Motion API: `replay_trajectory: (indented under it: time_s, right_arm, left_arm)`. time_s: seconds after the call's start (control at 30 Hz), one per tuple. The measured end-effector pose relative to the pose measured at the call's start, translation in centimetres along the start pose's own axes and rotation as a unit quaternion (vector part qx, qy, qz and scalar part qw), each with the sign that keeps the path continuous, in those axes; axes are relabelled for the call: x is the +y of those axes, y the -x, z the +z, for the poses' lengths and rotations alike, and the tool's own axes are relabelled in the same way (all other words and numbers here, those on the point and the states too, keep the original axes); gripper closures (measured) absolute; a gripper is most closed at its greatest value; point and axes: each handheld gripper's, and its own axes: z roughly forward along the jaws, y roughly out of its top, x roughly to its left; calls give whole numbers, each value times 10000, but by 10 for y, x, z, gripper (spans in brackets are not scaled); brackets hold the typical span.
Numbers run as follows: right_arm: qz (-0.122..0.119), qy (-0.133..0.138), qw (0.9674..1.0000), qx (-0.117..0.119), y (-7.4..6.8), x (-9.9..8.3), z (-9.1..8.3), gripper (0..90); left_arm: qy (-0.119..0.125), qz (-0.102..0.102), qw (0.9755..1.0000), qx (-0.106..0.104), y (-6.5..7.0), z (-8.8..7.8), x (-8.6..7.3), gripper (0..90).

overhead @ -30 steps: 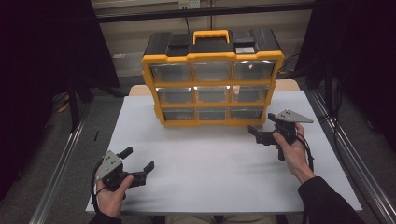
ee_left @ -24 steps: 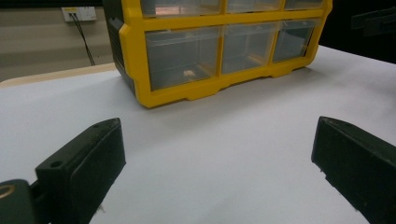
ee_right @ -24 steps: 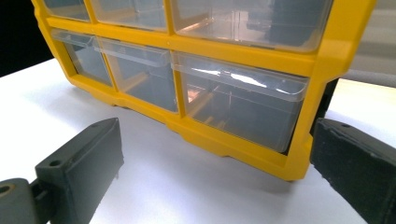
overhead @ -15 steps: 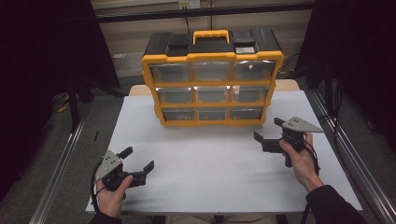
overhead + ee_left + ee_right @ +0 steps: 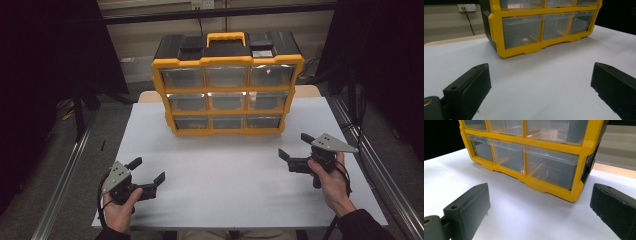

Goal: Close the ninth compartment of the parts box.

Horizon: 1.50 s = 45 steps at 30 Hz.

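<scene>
A yellow and black drawer organizer (image 5: 227,85) with clear drawers in three rows stands at the back middle of the white table (image 5: 230,175). All its drawers look shut. My left gripper (image 5: 147,170) rests open near the table's front left, held by a hand, nothing between its jaws. My right gripper (image 5: 295,146) is open at the right, in front of the organizer's right end and apart from it. The left gripper view shows the organizer (image 5: 541,25) ahead, with a small item in its bottom left drawer (image 5: 522,31). In the right gripper view the organizer's bottom right drawer (image 5: 551,167) lies ahead.
Metal rails (image 5: 65,175) run along both sides of the table. Dark curtains hang left and right. A wall socket with cables (image 5: 467,7) sits behind the table. Open white tabletop lies between the two grippers.
My right gripper has drawn back from the organizer toward the front right of the table. The left gripper has stayed where it was.
</scene>
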Motion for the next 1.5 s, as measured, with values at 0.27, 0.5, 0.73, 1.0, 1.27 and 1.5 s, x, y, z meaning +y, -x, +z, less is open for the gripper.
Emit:
replay_trajectory:
  time_s: [0.27, 0.5, 0.73, 1.0, 1.27, 1.5]
  right_arm:
    - [-11, 24, 9999, -154, 3, -6, -21, 23]
    - [27, 68, 9996, -286, 7, -11, -34, 23]
    - [50, 99, 9990, -428, 7, -17, -51, 24]
    - [107, 103, 9986, -503, 9, -22, -62, 24]
    - [139, 124, 9984, -526, 10, -26, -74, 22]
    - [167, 125, 9979, -607, 10, -31, -85, 21]
  left_arm:
    - [17, 31, 10000, 12, 1, -1, 0, 26]
    - [-26, 28, 10000, 9, 1, -2, 0, 28]
    - [-25, 33, 10000, 13, 2, -4, -1, 27]
    - [-10, 27, 10000, 51, 3, -6, -1, 27]
    - [0, 21, 10000, 61, 4, -7, -2, 27]
    - [-23, 45, 10000, 64, 5, -9, -2, 27]
